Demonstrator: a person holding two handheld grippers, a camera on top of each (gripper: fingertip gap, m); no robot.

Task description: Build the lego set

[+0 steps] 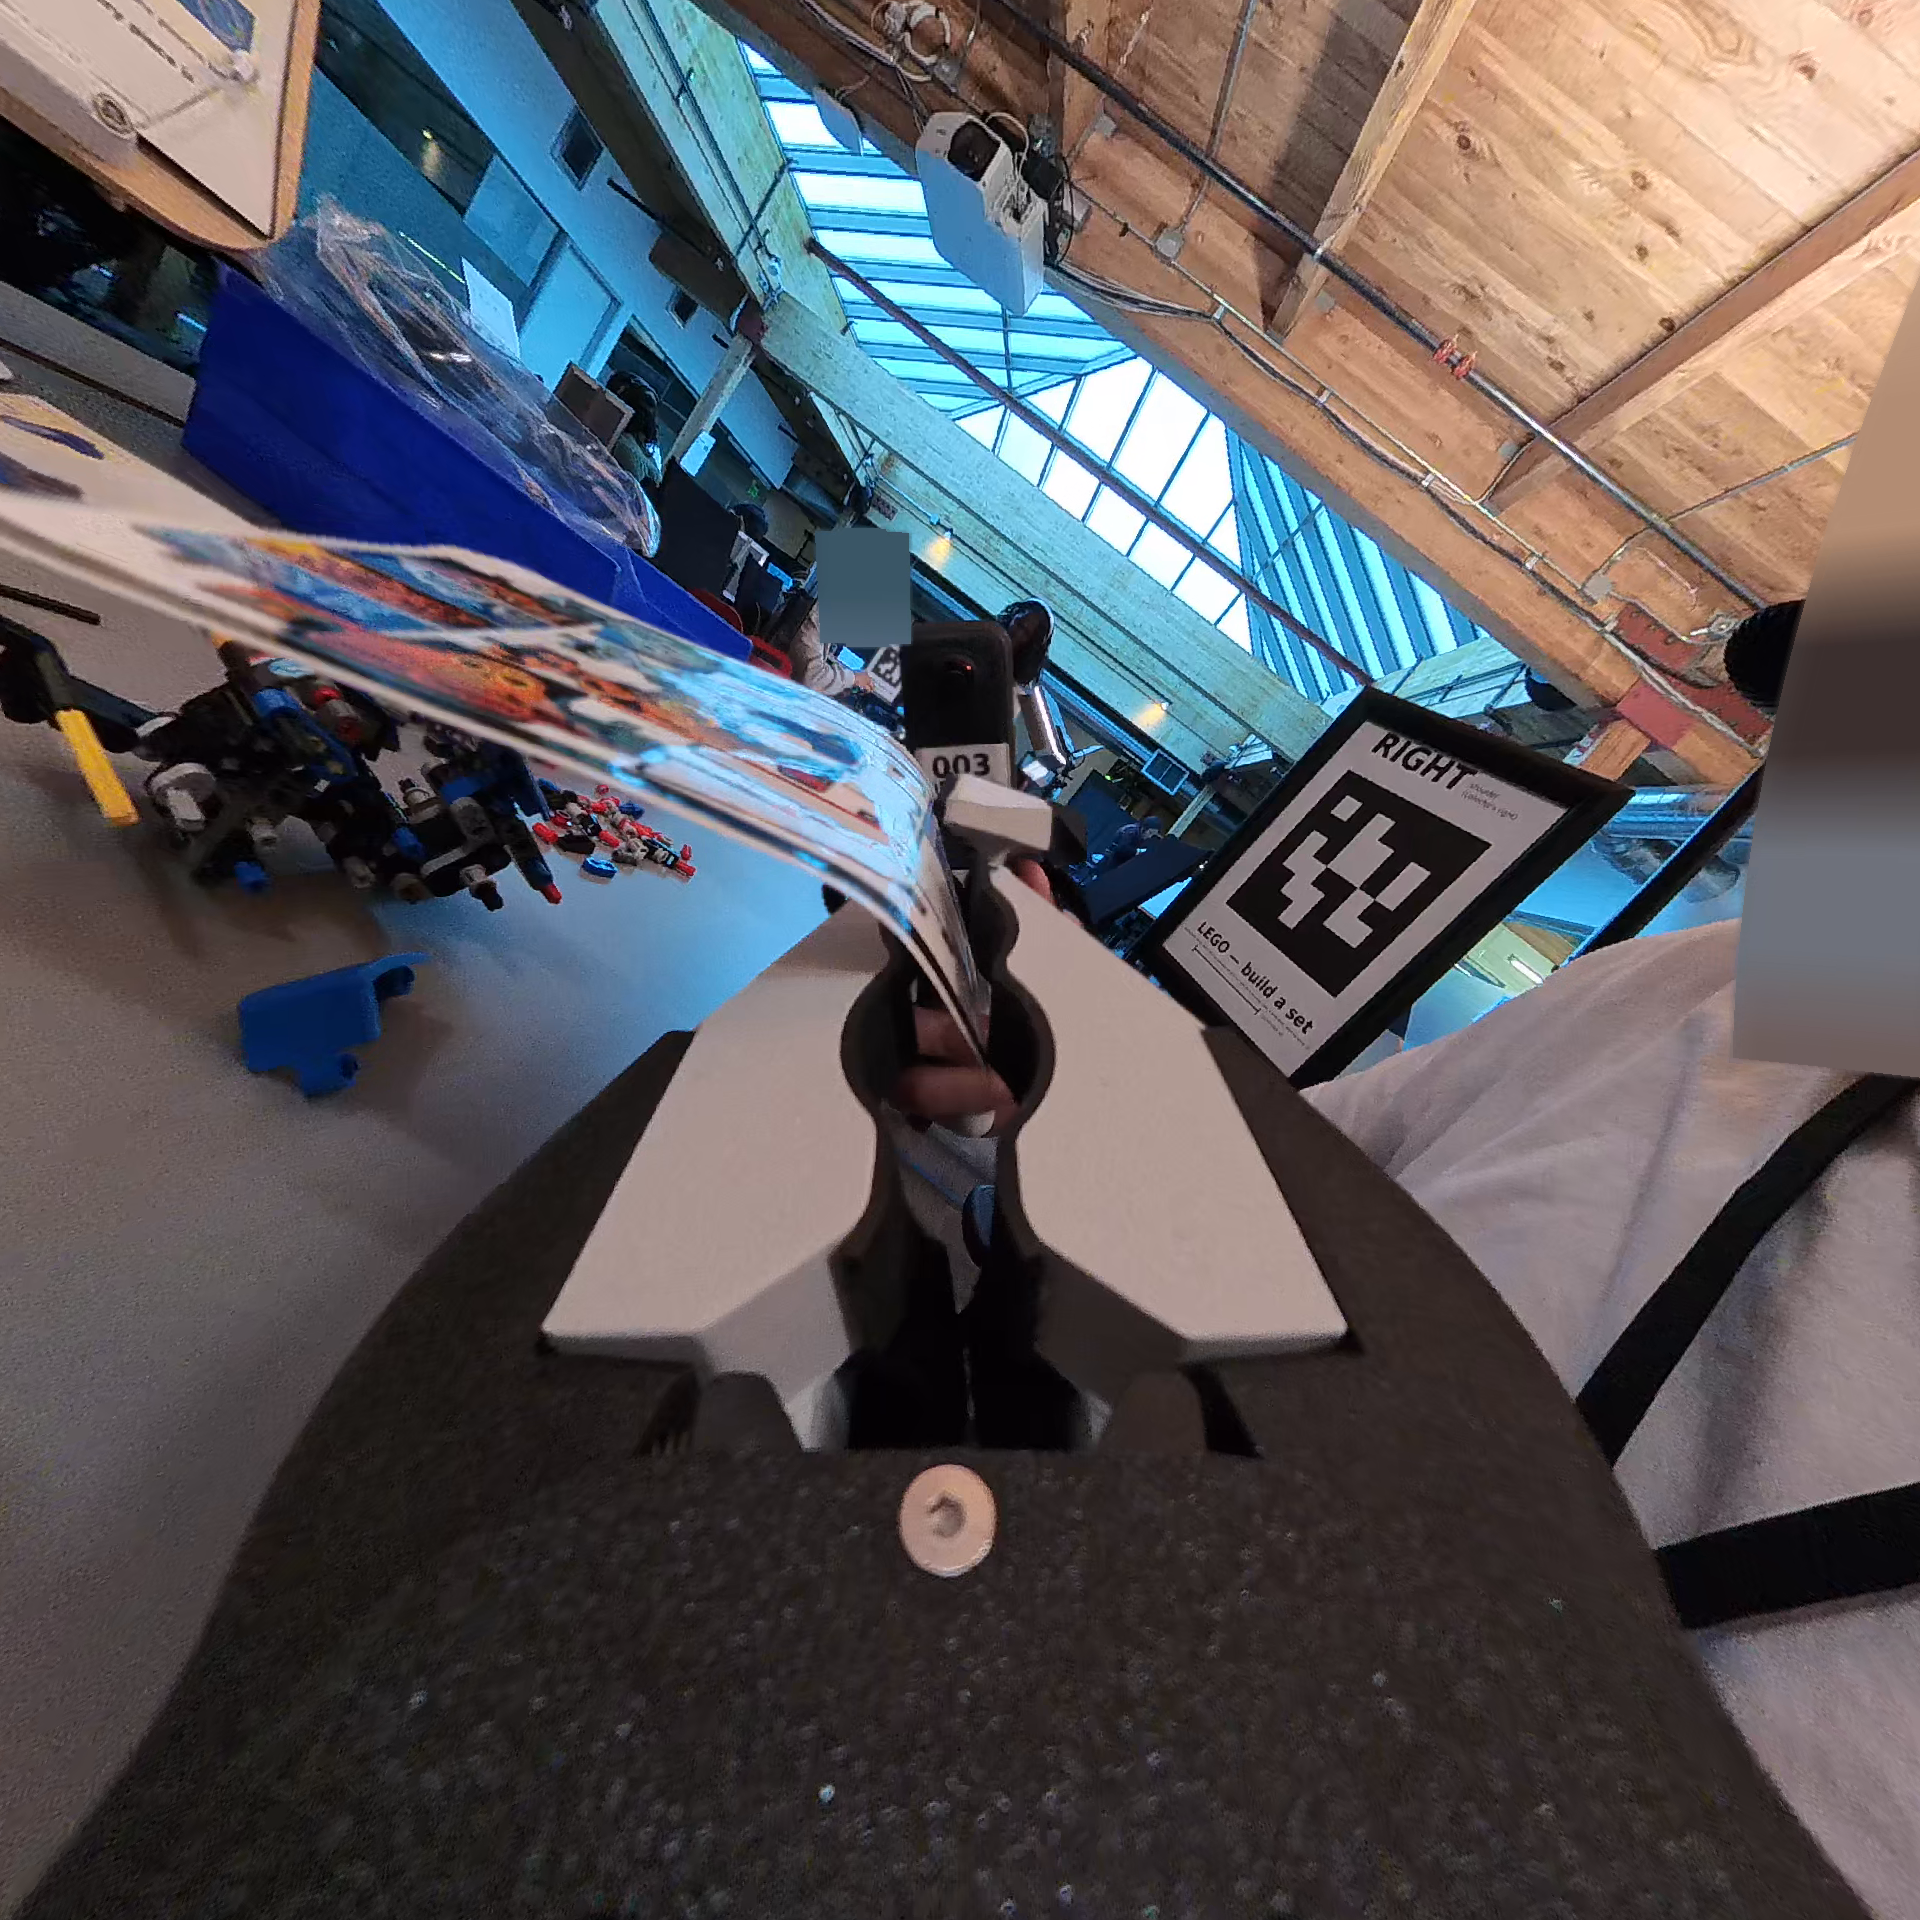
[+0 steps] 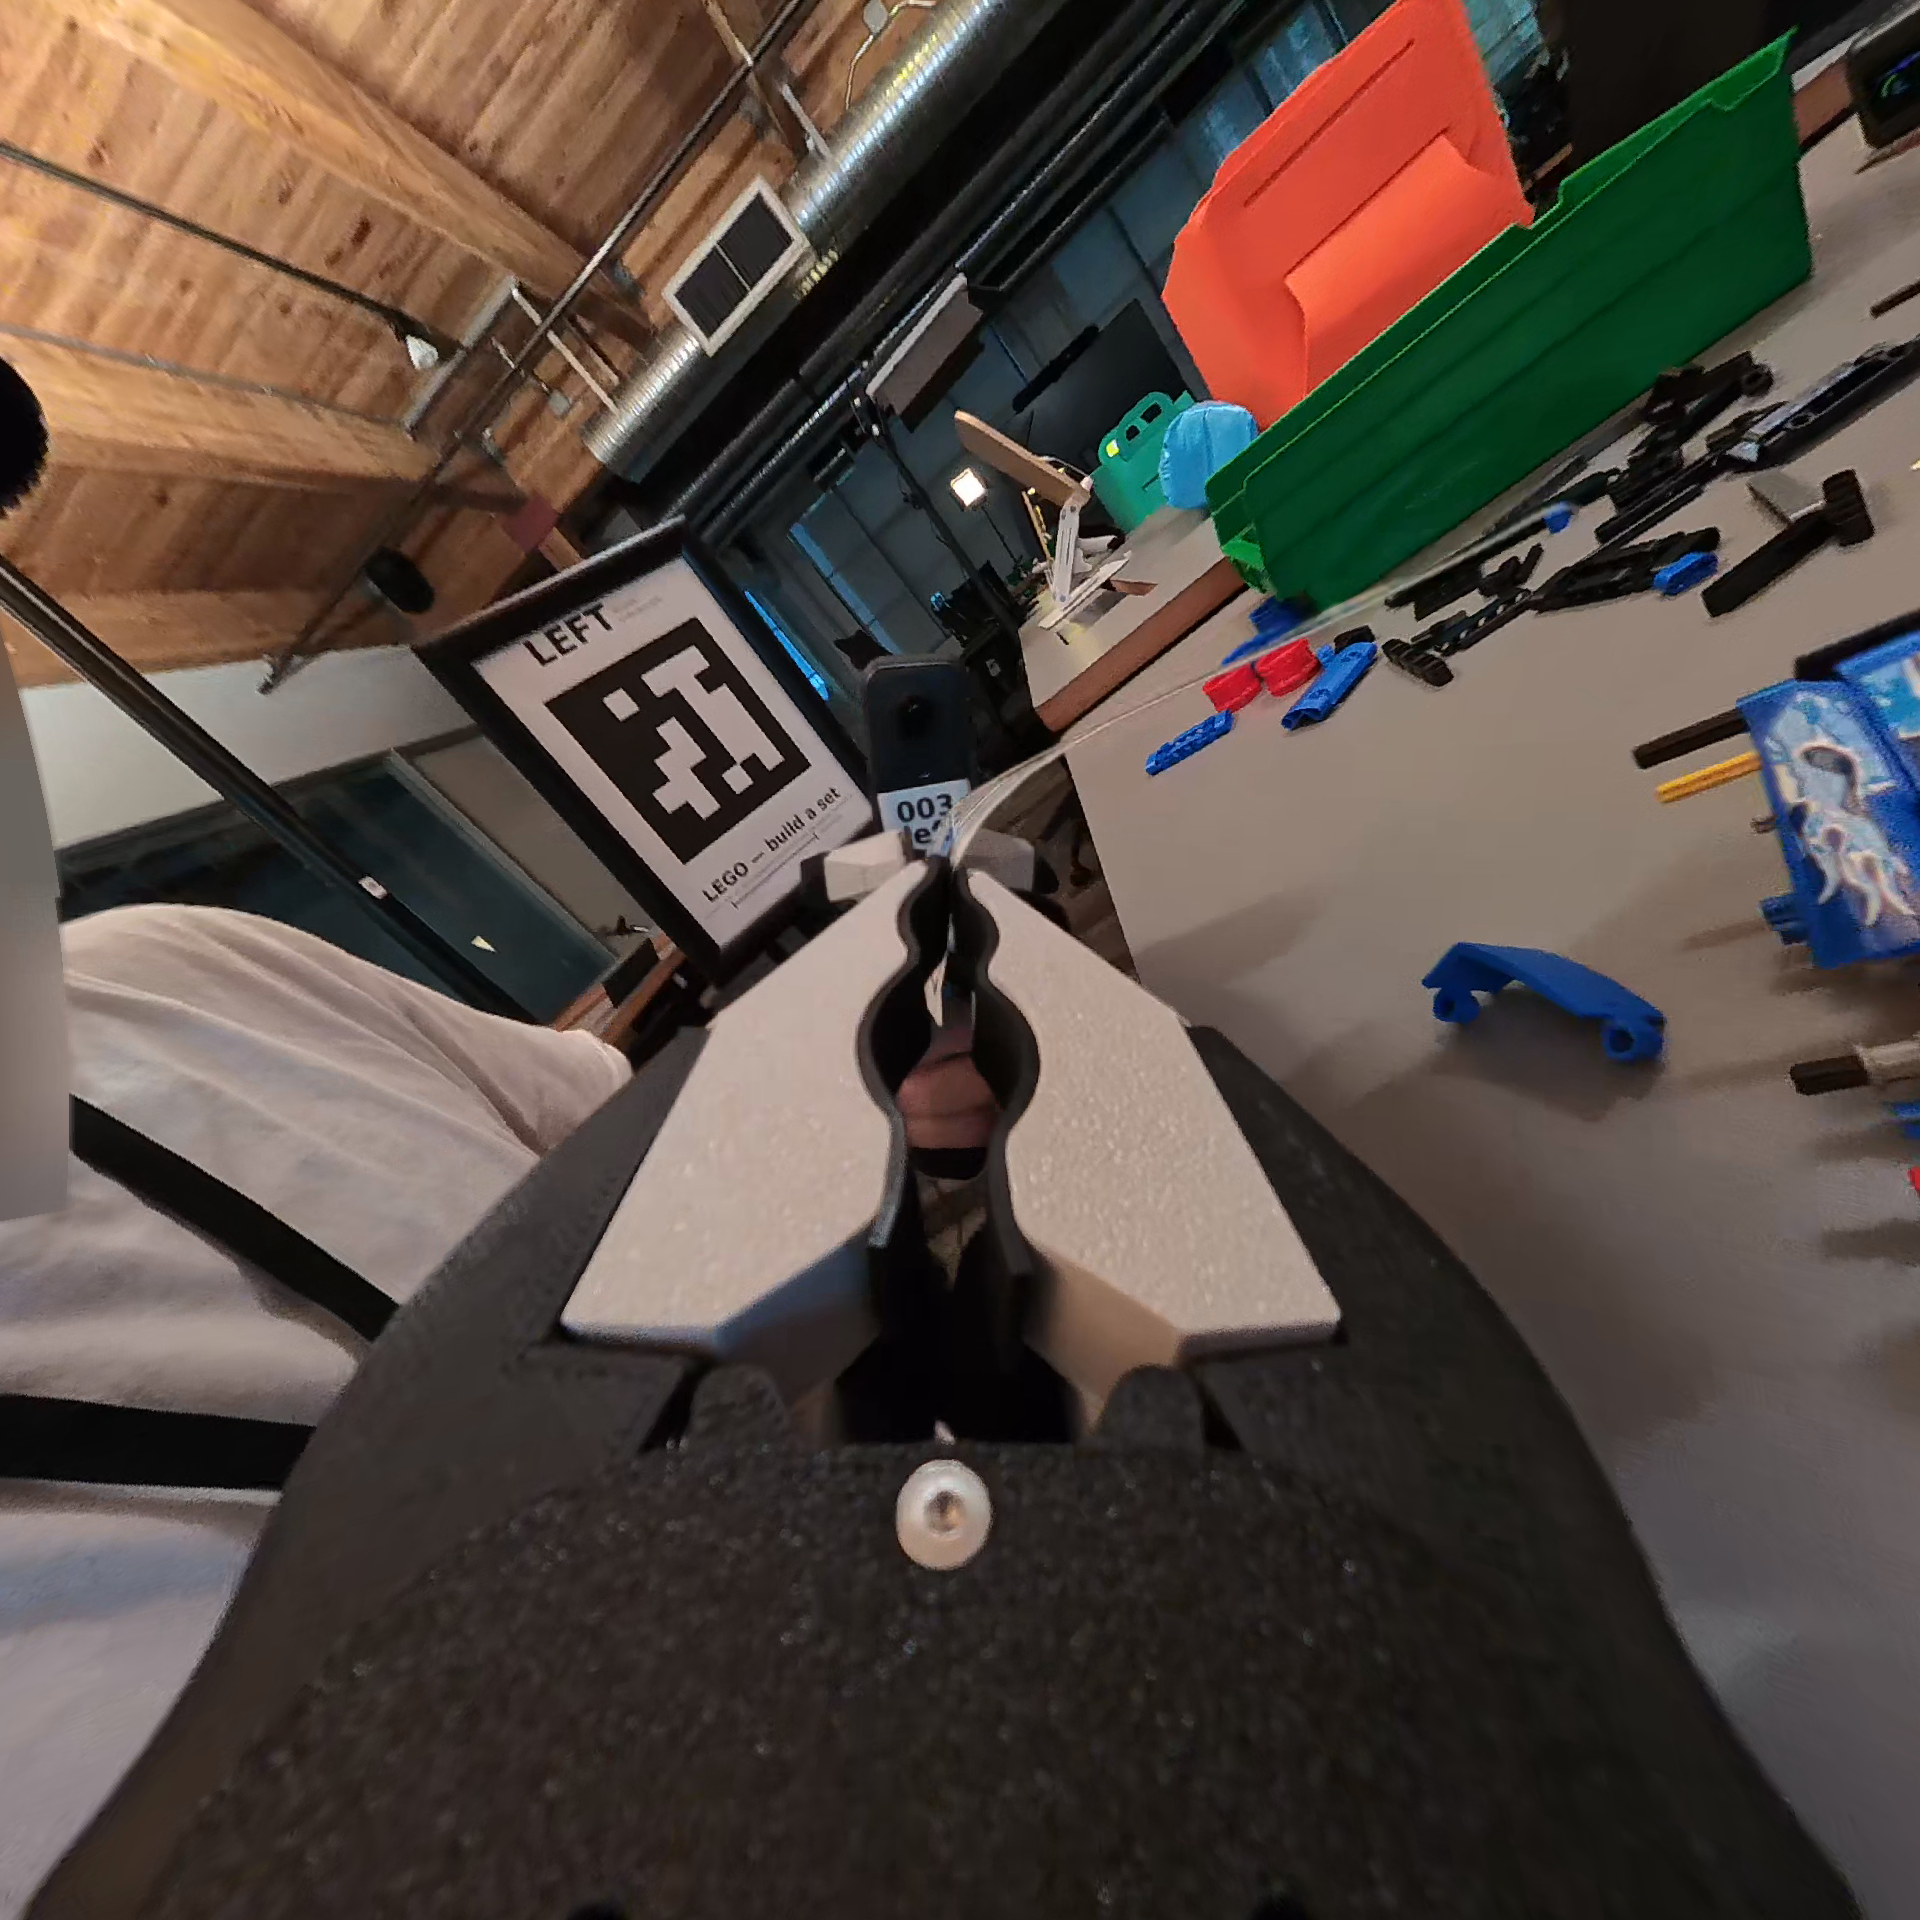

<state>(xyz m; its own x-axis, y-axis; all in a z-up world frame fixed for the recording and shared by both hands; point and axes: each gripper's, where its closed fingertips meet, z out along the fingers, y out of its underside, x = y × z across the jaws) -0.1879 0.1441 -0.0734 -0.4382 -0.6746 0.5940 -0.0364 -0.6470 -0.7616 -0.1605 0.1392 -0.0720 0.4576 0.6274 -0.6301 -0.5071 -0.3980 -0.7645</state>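
Note:
My left gripper (image 1: pixel 961 920) is shut on the edge of the colourful instruction booklet (image 1: pixel 520 644), whose pages fan out to the left above the table. My right gripper (image 2: pixel 943 883) is shut on the same booklet, seen edge-on as a thin white sheet (image 2: pixel 1013 784). The two grippers face each other tip to tip: the right one shows in the left wrist view (image 1: pixel 1003 816), the left one in the right wrist view (image 2: pixel 862 868). A partly built black and blue lego model (image 1: pixel 312 790) stands on the grey table (image 1: pixel 156 1195) under the booklet.
A loose blue curved piece (image 1: pixel 312 1013) (image 2: pixel 1538 997) lies on the table. Small red pieces (image 1: pixel 613 826), black beams (image 2: pixel 1621 540), a blue stickered panel (image 2: pixel 1839 831), a blue bin (image 1: pixel 364 457), and green (image 2: pixel 1507 416) and orange (image 2: pixel 1351 229) bins sit around. Framed marker signs (image 1: pixel 1361 883) (image 2: pixel 675 748) hang close behind the grippers. Less than 4 cm separates the two grippers' tips. The loose blue curved piece (image 1: pixel 312 1013) is about 12 cm from both grippers' fingertips.

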